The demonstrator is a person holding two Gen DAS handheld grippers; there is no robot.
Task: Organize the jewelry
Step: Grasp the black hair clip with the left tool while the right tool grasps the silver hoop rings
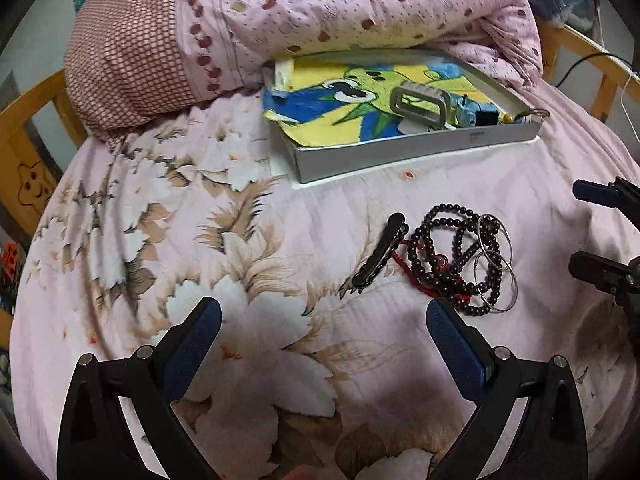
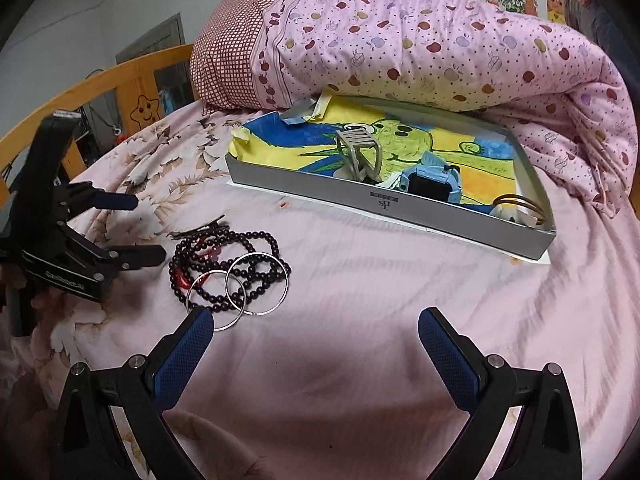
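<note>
The folded quilt (image 2: 440, 48) overhangs the far edge of the grey box (image 2: 384, 200), hiding that rim. In the box's right corner, thin brownish rings (image 2: 520, 204), perhaps bangles, are half hidden behind its near wall. The black hair clip (image 2: 200, 230) is mostly hidden behind the dark beads (image 2: 224, 264).

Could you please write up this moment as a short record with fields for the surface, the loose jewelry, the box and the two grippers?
surface: bed sheet, pink, floral
loose jewelry: dark bead strand tangled with red cord, two silver rings on it, black hair clip beside it
box: grey tray holding a grey claw clip, blue watch, thin bangles
left gripper: open, empty
right gripper: open, empty
</note>
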